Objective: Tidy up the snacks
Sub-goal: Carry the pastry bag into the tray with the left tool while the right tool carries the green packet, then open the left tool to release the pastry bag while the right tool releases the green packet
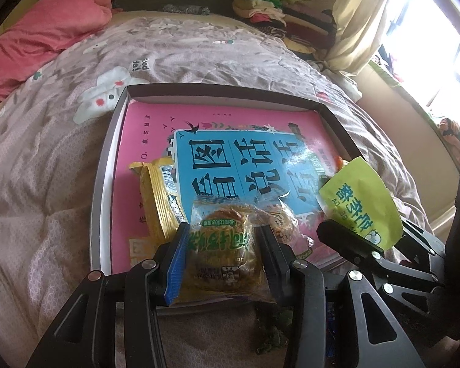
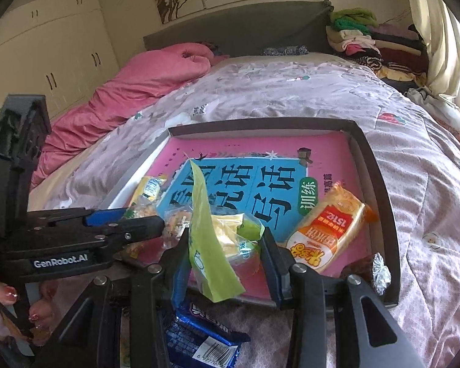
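A shallow dark-rimmed box [image 1: 102, 184] [image 2: 380, 184] lies on the bed with a pink and blue book inside. My left gripper [image 1: 222, 245] is shut on a clear-wrapped round pastry with green print [image 1: 220, 245], held over the box's near edge. My right gripper [image 2: 225, 245] is shut on a lime-green snack packet [image 2: 208, 245], also seen in the left wrist view [image 1: 360, 202], above the box's near side. In the box lie a yellow packet [image 1: 156, 196], a small wrapped cake [image 1: 282, 220], an orange packet [image 2: 325, 233] and a brown foil-tipped snack [image 2: 368, 268].
A blue wrapped snack [image 2: 199, 334] lies on the quilt in front of the box, under my right gripper. A pink duvet [image 2: 132, 89] is bunched at the left. Folded clothes [image 2: 368, 40] are stacked by the headboard. A window with curtain [image 1: 365, 21] is to the right.
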{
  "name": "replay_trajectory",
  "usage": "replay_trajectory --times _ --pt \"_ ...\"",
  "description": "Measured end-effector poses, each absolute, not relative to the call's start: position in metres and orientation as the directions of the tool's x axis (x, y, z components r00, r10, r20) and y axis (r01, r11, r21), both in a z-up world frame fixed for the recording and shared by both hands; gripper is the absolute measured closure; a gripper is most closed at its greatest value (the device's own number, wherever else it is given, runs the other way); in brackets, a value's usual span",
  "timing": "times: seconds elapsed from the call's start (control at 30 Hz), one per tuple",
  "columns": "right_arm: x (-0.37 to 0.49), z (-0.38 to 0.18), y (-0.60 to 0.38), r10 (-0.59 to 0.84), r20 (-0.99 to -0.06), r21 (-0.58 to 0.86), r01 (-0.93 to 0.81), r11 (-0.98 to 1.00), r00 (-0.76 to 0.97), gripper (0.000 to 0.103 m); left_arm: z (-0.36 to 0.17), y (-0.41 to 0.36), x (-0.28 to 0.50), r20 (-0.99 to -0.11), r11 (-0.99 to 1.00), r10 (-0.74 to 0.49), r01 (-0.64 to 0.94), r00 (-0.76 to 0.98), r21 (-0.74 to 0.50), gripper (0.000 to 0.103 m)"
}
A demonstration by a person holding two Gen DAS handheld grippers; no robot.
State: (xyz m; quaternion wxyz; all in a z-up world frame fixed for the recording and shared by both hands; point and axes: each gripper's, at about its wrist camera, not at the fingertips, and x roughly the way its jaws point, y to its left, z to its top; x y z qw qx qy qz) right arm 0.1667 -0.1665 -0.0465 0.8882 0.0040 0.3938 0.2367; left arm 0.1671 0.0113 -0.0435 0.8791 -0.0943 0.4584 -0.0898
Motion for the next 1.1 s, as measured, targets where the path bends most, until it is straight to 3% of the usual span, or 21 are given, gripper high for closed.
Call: replay_trajectory --times 1.1 --pt "0.1626 -0.0484 -0.1669 0.437 -0.696 0.208 -0.423 0.882 0.57 0.055 -0.0395 0.0165 0.1632 -0.793 0.968 -0.235 0.057 0.561 -0.246 0.056"
